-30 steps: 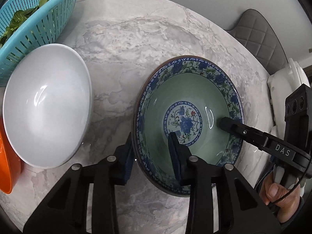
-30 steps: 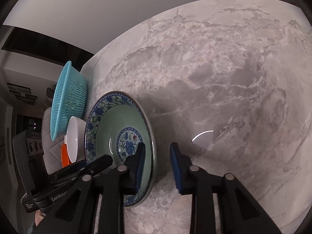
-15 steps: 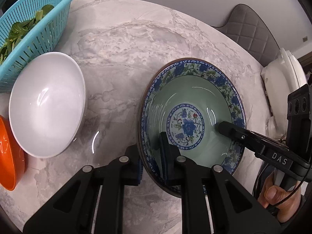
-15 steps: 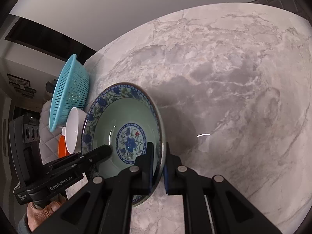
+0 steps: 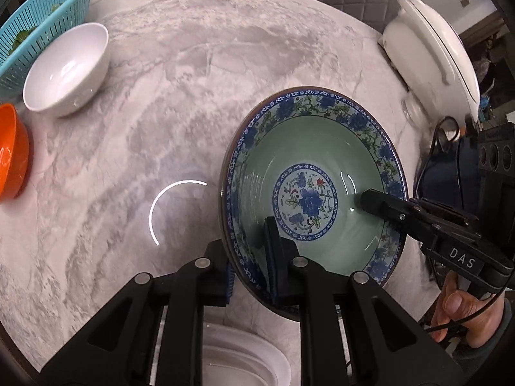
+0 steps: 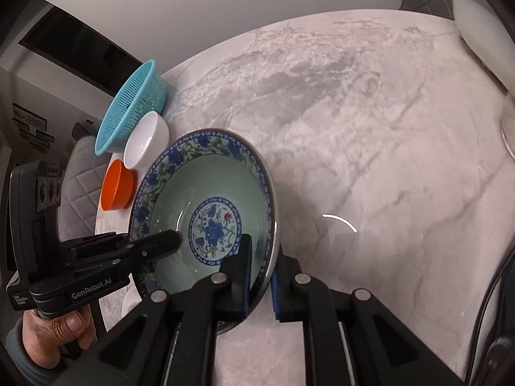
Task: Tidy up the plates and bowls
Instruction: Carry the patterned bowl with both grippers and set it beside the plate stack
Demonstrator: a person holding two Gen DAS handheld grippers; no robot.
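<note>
Left gripper (image 5: 249, 254) clamping floral bowl (image 5: 322, 160) rim, right gripper (image 6: 260, 271) clamping opposite rim

From my left camera I read "DAS" in white letters on the black arm of my right hand-held gripper (image 5: 373, 201); from my right camera I read "GenRobot.AI" on the arm of my left hand-held gripper (image 6: 167, 241); a small white label at its rear end is too tiny for me to read.

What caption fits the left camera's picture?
Two tongs grip the flowered bowl by opposite rims above the marble table.
</note>
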